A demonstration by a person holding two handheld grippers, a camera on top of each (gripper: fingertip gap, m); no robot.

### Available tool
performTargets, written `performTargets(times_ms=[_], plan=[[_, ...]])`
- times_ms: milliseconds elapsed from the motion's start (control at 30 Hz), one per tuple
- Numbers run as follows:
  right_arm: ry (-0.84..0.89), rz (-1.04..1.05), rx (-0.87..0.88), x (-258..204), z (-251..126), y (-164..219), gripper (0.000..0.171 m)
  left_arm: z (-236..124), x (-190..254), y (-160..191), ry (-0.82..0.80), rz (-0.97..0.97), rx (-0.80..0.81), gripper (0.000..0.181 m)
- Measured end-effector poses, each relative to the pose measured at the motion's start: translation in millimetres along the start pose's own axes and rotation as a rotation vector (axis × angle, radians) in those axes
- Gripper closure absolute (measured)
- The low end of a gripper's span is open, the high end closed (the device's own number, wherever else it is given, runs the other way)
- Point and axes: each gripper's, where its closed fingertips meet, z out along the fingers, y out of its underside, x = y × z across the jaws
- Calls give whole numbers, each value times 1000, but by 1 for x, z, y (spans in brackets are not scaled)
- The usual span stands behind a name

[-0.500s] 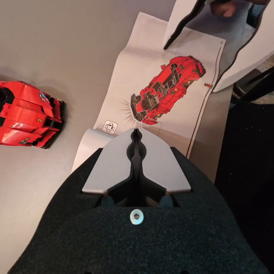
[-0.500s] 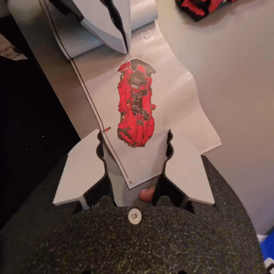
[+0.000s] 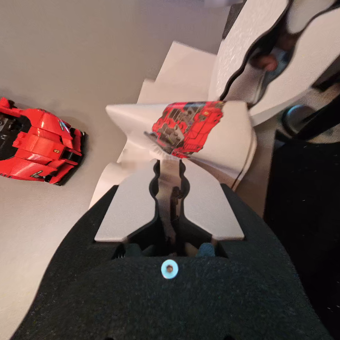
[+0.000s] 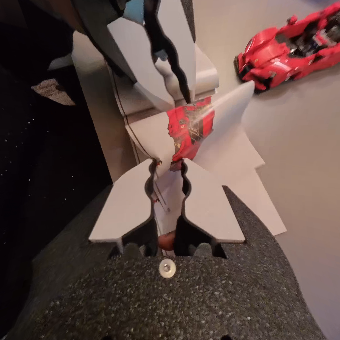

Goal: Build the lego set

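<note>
Paper booklet page (image 3: 211, 139), blurred and buckled, is pinched by both tools (image 3: 168, 161) (image 4: 168, 162); car (image 3: 36, 145) cropped.

car (image 3: 38, 145): red with black gaps
page (image 3: 228, 132): white, printed with a red and black car
bench (image 3: 64, 55): plain grey
tongs (image 4: 168, 163): light grey fingers (image 4: 128, 206), black speckled body
</note>
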Motion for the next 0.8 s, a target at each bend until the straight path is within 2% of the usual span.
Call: performTargets(times_ms=[33,100,133,233,333,433,567,667,800], plan=[[4,-7,19,0,-1,-5,150,-6,4,-6,13,-3,51,157],[10,-28,41,-1,-1,-13,161,-19,9,-16,-4,13,131,150],[22,-40,44,0,1,-16,165,-25,12,-18,-19,27,151,141],[35,-69,50,-1,5,-24,168,-38,28,-24,-28,32,204,117],[40,-107,71,-5,7,-37,168,-54,17,-31,-149,61,222,114],[64,-150,89,-11,8,-56,168,-68,12,-31,-222,89,193,99],[52,-171,75,-19,14,-76,169,-64,22,-18,-265,162,103,76],[20,-207,79,-28,23,-90,170,-72,11,-14,-362,214,122,82],[-7,-260,90,-38,38,-108,171,-79,9,-7,-393,293,139,125]])
